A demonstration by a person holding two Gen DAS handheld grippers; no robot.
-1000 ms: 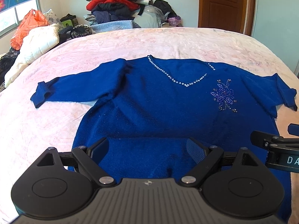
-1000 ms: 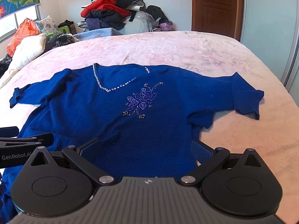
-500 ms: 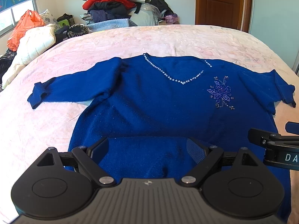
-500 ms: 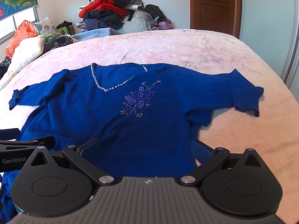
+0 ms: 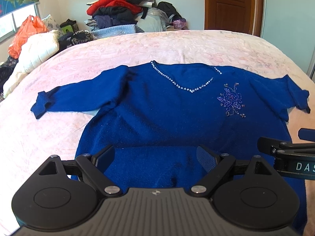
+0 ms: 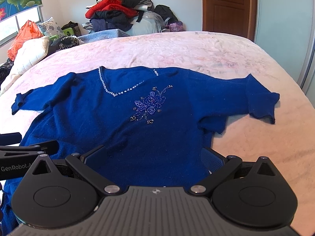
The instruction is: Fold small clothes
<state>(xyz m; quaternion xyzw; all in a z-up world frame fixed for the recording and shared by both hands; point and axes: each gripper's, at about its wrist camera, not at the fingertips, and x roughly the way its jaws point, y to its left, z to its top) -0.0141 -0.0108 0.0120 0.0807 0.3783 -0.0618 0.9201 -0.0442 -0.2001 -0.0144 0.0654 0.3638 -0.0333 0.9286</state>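
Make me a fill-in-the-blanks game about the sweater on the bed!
1. The sweater is the colour ____.
2. It lies spread on a ____ blanket.
3. The beads on its chest form a ____.
4. The pile of clothes behind the bed has a bright ____ garment on it.

Missing words: blue; pink; flower; red

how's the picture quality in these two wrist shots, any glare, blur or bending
Left wrist view: sharp, daylit, fisheye bows the bed; the blue sweater is shadowed near the left gripper. Right wrist view: equally sharp, dark vignette in the corners, right gripper in focus.
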